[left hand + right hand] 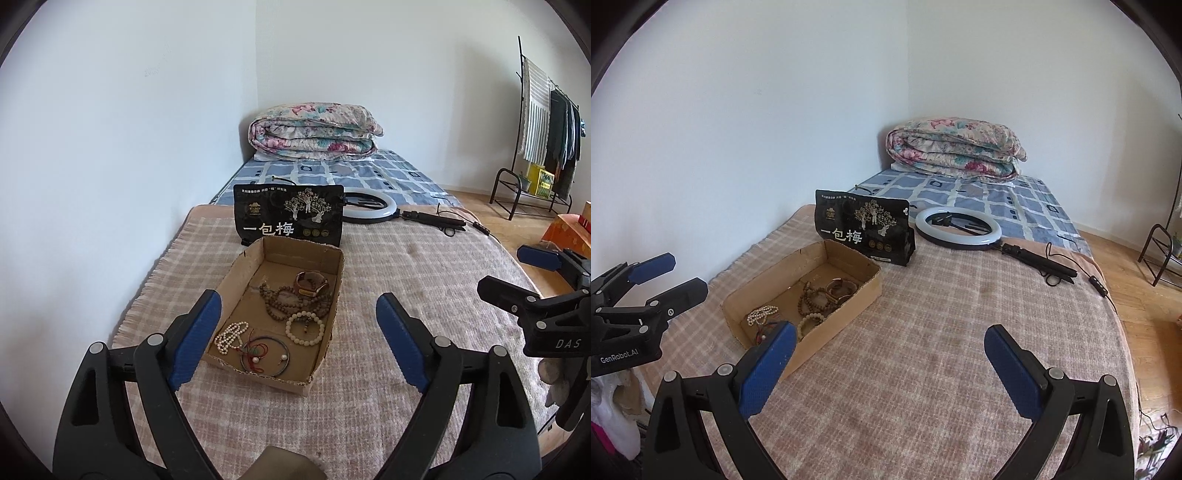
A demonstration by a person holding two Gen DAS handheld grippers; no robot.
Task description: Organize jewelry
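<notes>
Jewelry lies loose in an open cardboard tray (334,295) that rests on a plaid blanket (406,266) spread over the bed. Contents of the tray, far end to near end: a brown cuff bracelet (310,283), a long strand of dark wooden beads (291,301), a bracelet of pale round beads (305,328), a white pearl strand (232,334) and a thin blue bangle (266,356) tangled with red cord (the cord's ends cannot be traced). All pieces sit inside the tray walls; the wooden beads touch the cuff.

Left claw (299,332): both blue-padded fingers spread wide, holding nothing, framing the near end of the tray from above. Right claw (890,369): likewise spread wide and empty, over bare blanket just to the right of the tray, its left pad overlapping the tray's near corner in the right wrist view.

Just behind the tray stands a black snack pouch (290,216) printed with white Chinese characters, upright and almost touching the far wall. Beyond it lies a ring light (958,228), flat on the bed, its black handle (1039,263) and cable trailing right. Farther back, a folded floral quilt (314,131) sits on a blue checked sheet (354,173) in the wall corner. A clothes rack (546,129) stands on the wooden floor at the right.
</notes>
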